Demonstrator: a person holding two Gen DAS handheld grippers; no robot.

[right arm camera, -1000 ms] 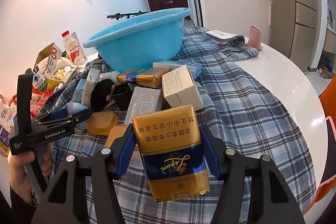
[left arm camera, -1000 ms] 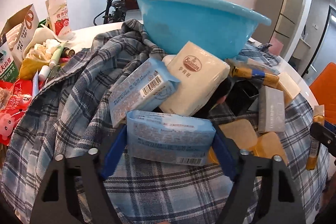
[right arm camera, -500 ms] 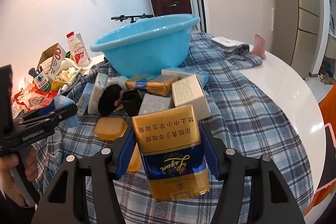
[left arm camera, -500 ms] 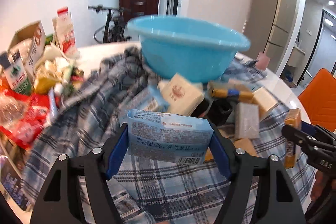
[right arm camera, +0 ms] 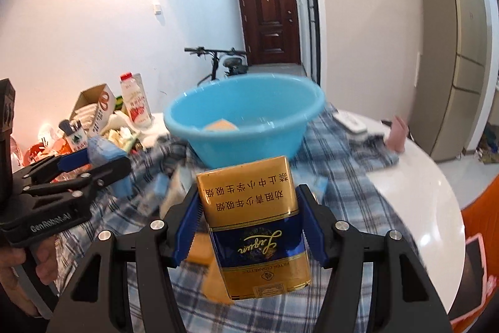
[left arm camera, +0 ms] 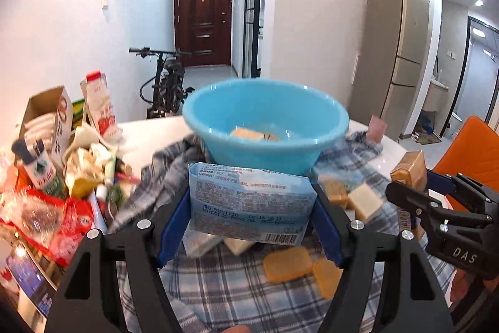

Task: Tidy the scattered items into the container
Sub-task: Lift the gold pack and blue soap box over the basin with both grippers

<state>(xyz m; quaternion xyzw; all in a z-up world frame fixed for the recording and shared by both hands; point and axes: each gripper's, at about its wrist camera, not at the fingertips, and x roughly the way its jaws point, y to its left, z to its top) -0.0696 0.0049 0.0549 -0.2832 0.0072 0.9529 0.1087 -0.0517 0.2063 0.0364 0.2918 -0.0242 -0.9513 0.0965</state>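
- Basin, the blue tub I'm filling, sits straight ahead and on the far side of my left tongs in the left wrist view, on the plaid cloth spread over the white tabletop.
- My left tongs are pinching a pale blue wipes pack by its short ends, long axis lying left to right across the jaws.
- One tan item already lies in the basin; two orange soap bars and several small boxes are loose on the cloth below and near me.
- At the right edge I see my right tongs with the gold carton, level with mine and about as near to the basin.
- To the far left, a clutter of cartons and a milk bottle stands apart from my work.
- In the right wrist view, my right tongs are clamped on the gold carton, held upright with its long axis running from near to far.
- That basin lies just beyond the carton's top edge, slightly to the left.
- My left tongs show at the left with the wipes pack, a hand on the grip.
- I judge both loads are raised close to rim height; the next move for either is forward over the near rim, and neither hand is clearly closer.
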